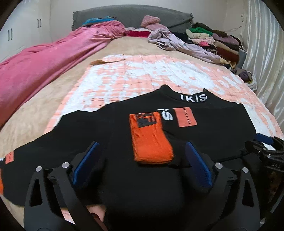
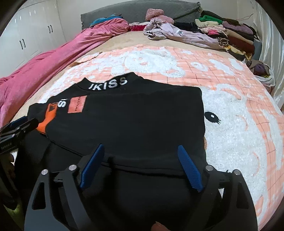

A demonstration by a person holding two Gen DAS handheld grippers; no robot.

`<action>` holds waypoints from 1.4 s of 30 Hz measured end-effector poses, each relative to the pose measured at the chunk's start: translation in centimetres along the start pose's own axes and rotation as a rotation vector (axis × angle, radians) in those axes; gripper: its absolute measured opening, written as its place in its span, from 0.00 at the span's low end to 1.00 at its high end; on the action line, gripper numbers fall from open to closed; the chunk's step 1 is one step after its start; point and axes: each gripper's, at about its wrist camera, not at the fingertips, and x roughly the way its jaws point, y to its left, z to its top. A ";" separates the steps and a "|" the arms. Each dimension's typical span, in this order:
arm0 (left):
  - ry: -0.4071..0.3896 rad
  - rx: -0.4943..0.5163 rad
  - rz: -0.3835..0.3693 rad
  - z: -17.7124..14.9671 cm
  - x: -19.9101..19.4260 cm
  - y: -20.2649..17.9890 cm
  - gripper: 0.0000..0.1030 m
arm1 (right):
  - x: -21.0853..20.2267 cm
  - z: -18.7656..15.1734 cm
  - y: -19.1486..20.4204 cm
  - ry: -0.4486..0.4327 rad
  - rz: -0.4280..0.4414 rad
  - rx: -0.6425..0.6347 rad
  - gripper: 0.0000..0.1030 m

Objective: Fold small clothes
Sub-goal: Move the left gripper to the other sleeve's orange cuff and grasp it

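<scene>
A black top [image 1: 138, 177] with white collar lettering and orange patches lies on the peach and white blanket [image 1: 134, 74]. One sleeve is folded across the front, its orange cuff [image 1: 149, 140] on the chest. My left gripper [image 1: 142, 147] is open just above the lower front of the top, the cuff between its blue fingers. The top also shows in the right wrist view [image 2: 134, 117]. My right gripper [image 2: 142, 149] is open over the top's lower right part, holding nothing. The right gripper also shows at the right edge of the left wrist view [image 1: 264, 144].
A pink duvet [image 1: 39, 67] runs along the bed's left side. A lilac garment [image 1: 179, 42] and a stack of folded clothes [image 1: 218, 40] sit at the far right by the grey headboard [image 1: 127, 16]. White wardrobe doors [image 2: 30, 33] stand at left, a shiny curtain [image 1: 266, 44] at right.
</scene>
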 end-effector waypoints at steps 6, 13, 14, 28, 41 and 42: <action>-0.028 -0.038 0.029 -1.2 -1.5 1.8 0.91 | -1.0 0.2 1.1 -0.028 0.018 -0.014 0.89; -0.039 -0.078 0.052 -2.0 -2.5 3.4 0.91 | -1.9 0.3 3.0 -0.051 0.047 -0.038 0.91; -0.042 -0.081 0.055 -2.1 -2.7 3.6 0.91 | -2.1 0.3 3.4 -0.052 0.054 -0.043 0.91; -0.066 -0.144 0.108 -3.1 -5.1 6.5 0.91 | -3.8 0.3 7.8 -0.076 0.113 -0.115 0.92; -0.076 -0.240 0.204 -4.6 -8.3 11.6 0.91 | -4.2 0.9 12.8 -0.099 0.170 -0.191 0.92; -0.077 -0.244 0.209 -4.6 -8.5 11.8 0.91 | -4.3 0.9 13.1 -0.100 0.172 -0.195 0.92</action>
